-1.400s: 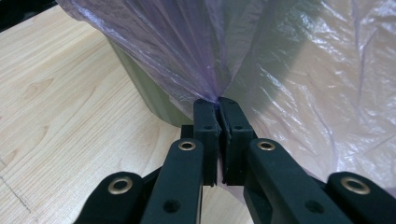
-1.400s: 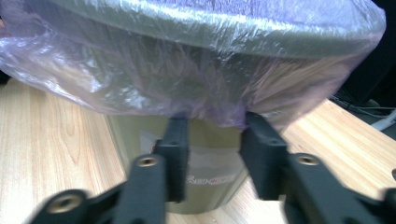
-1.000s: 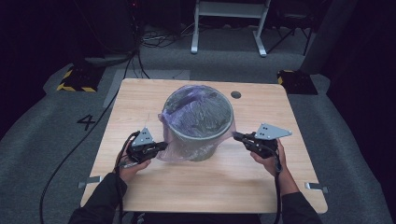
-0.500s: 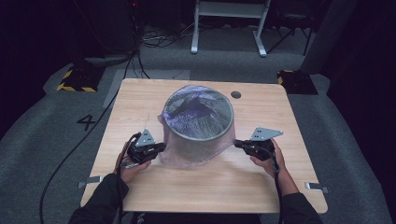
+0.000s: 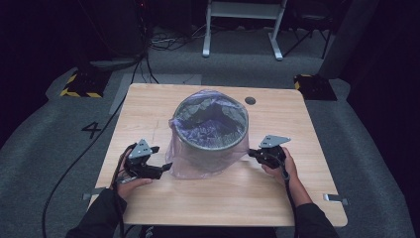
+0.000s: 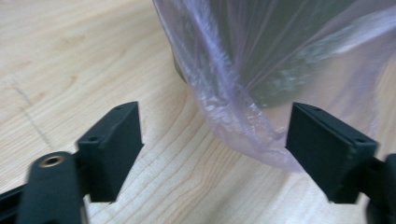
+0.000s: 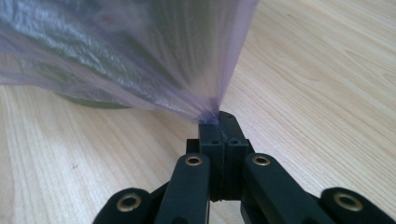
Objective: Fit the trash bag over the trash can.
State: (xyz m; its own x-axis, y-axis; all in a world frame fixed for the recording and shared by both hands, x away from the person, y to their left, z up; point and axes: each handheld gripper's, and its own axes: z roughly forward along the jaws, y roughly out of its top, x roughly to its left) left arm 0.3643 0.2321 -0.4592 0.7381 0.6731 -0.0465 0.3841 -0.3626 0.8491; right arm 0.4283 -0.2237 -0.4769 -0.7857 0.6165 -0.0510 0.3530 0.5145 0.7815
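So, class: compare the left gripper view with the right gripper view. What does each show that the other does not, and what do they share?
Left gripper view: the left hand-held gripper with its jaws wide apart; they have just been opening, and the loose hem of the purple bag hangs between them, unpinched.

Right gripper view: the right hand-held gripper shut on a gathered point of the bag, the film pulled taut.

Both: the translucent purple bag draped over the dark bin, and the wooden table beneath.

A light wooden counter (image 5: 297,129) stood on grey carpet (image 5: 64,148), with a white frame (image 5: 242,20) at twelve o'clock in dimness.
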